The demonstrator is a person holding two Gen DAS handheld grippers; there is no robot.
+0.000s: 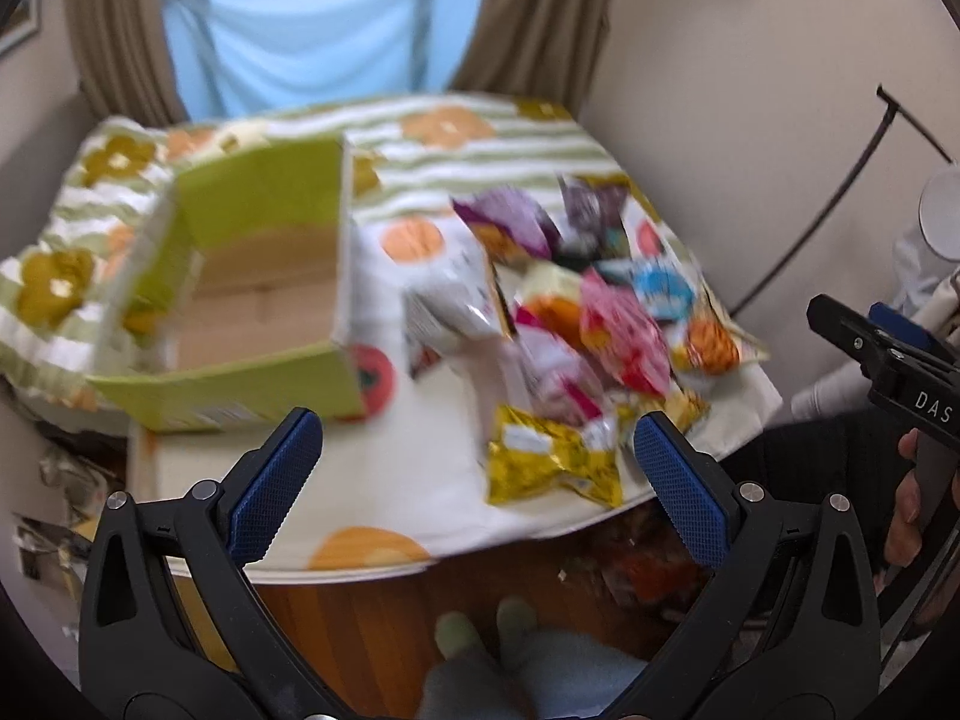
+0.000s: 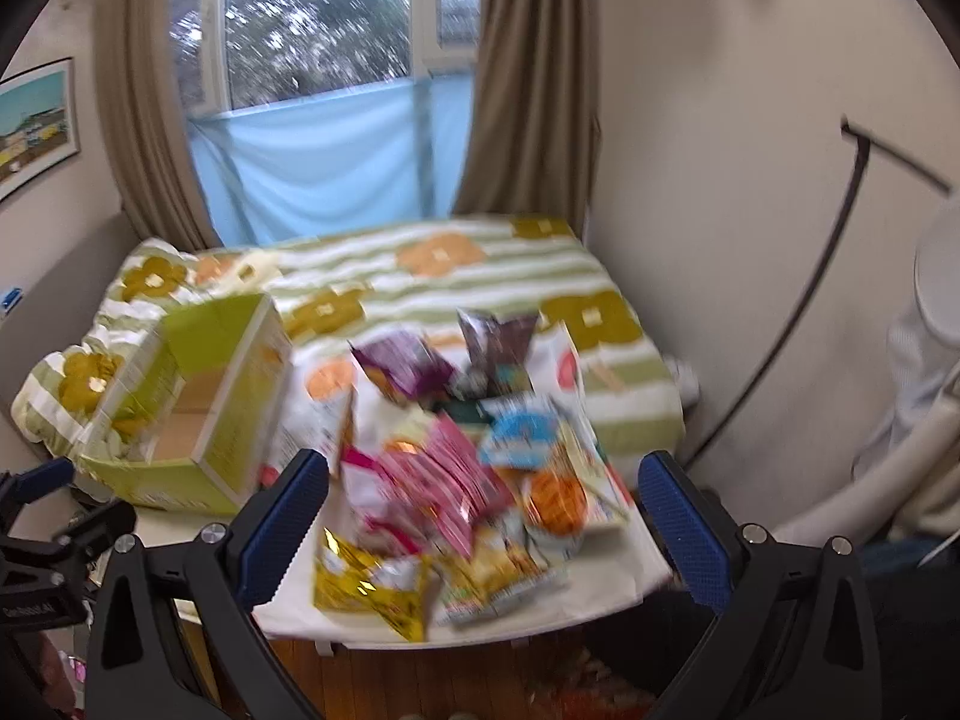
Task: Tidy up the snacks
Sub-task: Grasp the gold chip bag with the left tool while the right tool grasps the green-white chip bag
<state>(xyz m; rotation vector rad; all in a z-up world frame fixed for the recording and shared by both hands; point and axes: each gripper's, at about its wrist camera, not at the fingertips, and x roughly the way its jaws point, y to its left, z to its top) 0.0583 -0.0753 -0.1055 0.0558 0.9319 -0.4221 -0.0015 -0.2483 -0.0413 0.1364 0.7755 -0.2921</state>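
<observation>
A heap of bright snack packets (image 2: 474, 474), pink, yellow, purple and blue, is seen blurred on the white-clothed tabletop (image 1: 384, 480), just right of an open green cardboard box (image 1: 252, 300). The fingers of the left gripper (image 1: 478, 468) and the right gripper (image 2: 483, 510) are spread wide, with nothing held.

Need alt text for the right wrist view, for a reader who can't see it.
Open right gripper hovers empty over a heap of snack packets on a table. An open green cardboard box sits to their left, apparently empty.
</observation>
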